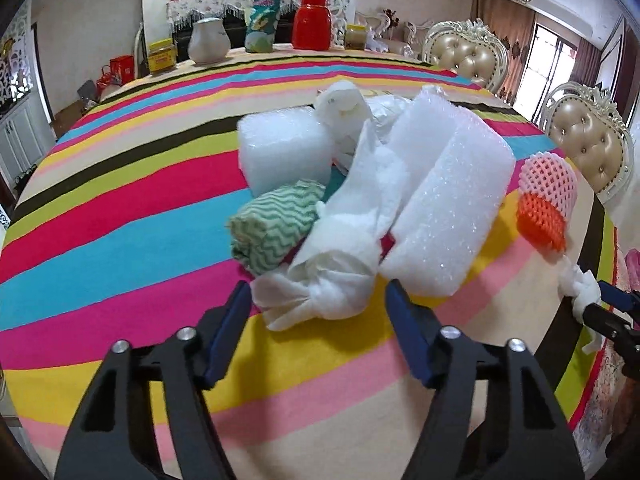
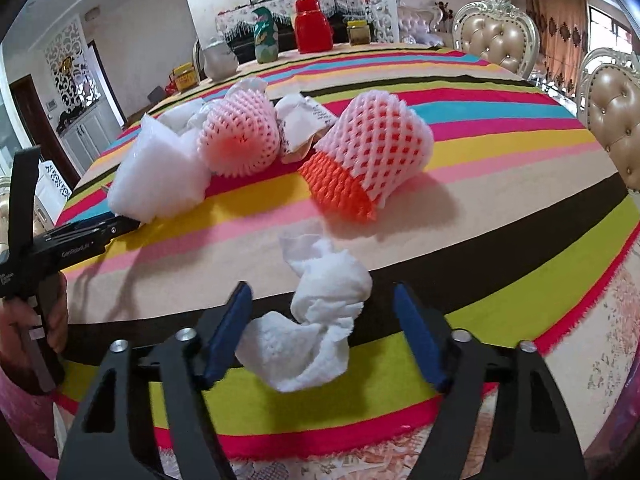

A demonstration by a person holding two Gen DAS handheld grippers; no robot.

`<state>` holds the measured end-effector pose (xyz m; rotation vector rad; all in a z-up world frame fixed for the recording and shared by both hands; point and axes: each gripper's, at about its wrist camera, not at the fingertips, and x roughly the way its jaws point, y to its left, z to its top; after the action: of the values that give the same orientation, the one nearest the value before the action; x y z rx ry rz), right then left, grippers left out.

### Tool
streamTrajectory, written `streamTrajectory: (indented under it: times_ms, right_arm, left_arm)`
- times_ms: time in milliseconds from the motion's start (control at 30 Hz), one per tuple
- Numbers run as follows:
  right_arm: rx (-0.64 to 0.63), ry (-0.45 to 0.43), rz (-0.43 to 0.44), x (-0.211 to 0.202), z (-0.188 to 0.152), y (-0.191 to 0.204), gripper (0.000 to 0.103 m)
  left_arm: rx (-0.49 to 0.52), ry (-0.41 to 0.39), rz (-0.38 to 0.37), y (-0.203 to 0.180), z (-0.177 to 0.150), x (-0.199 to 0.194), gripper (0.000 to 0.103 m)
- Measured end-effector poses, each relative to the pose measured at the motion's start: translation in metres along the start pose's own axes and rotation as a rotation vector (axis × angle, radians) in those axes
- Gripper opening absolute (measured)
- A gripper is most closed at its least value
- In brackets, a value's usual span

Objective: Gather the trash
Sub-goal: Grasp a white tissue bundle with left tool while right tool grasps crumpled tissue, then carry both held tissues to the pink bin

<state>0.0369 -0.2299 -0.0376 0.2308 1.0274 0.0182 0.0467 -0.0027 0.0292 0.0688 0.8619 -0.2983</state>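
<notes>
Landmark: the trash pile [image 1: 360,168] heaped near the middle of the striped tablecloth [image 1: 120,220]; every place below is given from it.
Pile contents: bubble wrap [image 1: 284,148] and foam sheet [image 1: 448,208], a green zigzag cloth [image 1: 276,224], and a twisted paper towel [image 1: 340,256] on the near edge, all touching one another, likely gathered so they can be picked off one by one.
Left gripper [image 1: 318,312]: jaws spread wide, empty, straddling the paper towel's near end; the tips sit either side of the wad without visibly pressing it, which reads as lining up a grasp.
Right gripper [image 2: 322,320]: jaws also wide, holding nothing, set around a crumpled white tissue [image 2: 316,320] that lies alone on the cloth, well apart from the pile toward the table's near edge.
Fruit net sleeves: an orange-and-white net [image 2: 368,156] lies just to the right of the pile; a pink net [image 2: 240,140] rests against the foam.
Far end: a red jar [image 1: 312,20], white jug [image 1: 209,40] and snack bag [image 1: 262,20] stand beyond the pile, apparently not trash.
Bin: none visible.
Judgement: both tools seem poised to close on soft paper; loose wads may slip or tear.
</notes>
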Motion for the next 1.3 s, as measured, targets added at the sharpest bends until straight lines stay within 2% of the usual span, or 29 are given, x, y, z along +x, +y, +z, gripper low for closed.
streamTrajectory:
  times_ms: [67,100,233,400,667,900,1300]
  right_arm:
    - [-0.012,0.012,-0.007,0.004,0.000,0.002,0.063]
    - [-0.015,0.016,-0.012,0.006,-0.001,0.003,0.059]
    - [-0.006,0.028,-0.004,0.013,-0.002,0.002,0.037]
    - [0.022,0.026,0.029,0.013,-0.002,-0.004,0.034]
    - [0.045,0.019,0.053,0.011,-0.001,-0.007,0.033]
    - [0.039,-0.069,0.046,-0.004,0.001,-0.006,0.033]
    - [0.073,-0.133,0.035,-0.022,0.001,-0.031,0.033]
  left_arm:
    - [0.004,0.016,-0.001,-0.001,0.000,0.004,0.058]
    - [0.002,0.025,-0.007,-0.001,0.001,0.007,0.049]
    - [-0.001,0.025,-0.032,0.000,0.001,0.009,0.035]
    - [-0.005,-0.020,-0.042,0.001,0.000,0.003,0.030]
    - [-0.021,-0.191,-0.037,-0.006,-0.007,-0.028,0.030]
    - [-0.020,-0.315,-0.096,-0.019,-0.010,-0.058,0.030]
    - [0.073,-0.317,-0.178,-0.069,-0.016,-0.064,0.030]
